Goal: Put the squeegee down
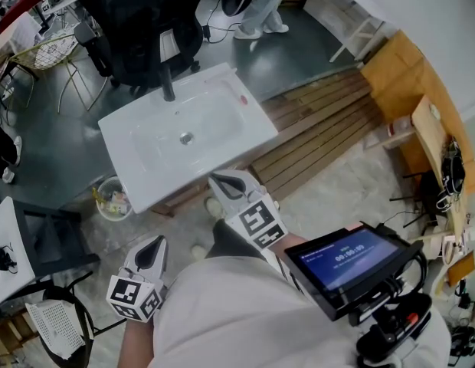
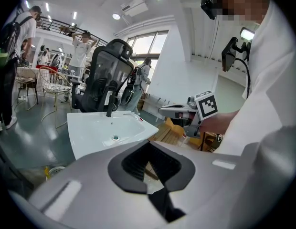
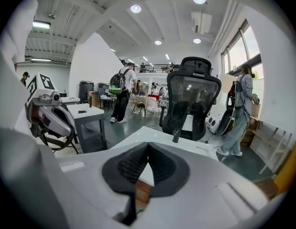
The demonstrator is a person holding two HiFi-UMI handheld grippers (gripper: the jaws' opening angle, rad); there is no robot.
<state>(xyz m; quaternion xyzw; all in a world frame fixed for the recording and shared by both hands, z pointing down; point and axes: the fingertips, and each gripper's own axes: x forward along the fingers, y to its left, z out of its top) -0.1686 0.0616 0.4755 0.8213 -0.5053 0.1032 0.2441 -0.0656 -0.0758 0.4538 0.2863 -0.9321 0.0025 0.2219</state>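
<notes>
A white sink basin with a black faucet stands on the floor ahead of me. A thin object with a red end, possibly the squeegee, lies on the sink's far right rim, also seen in the left gripper view. My right gripper hovers at the sink's near right corner, shut and empty. My left gripper hangs lower left, short of the sink, its jaws together with nothing between them. Each gripper shows in the other's view: the right gripper, the left gripper.
A black office chair stands behind the sink. A small waste bin sits at the sink's left front. Wooden planks lie to the right. A screen on a rig is at my chest. A person stands further back.
</notes>
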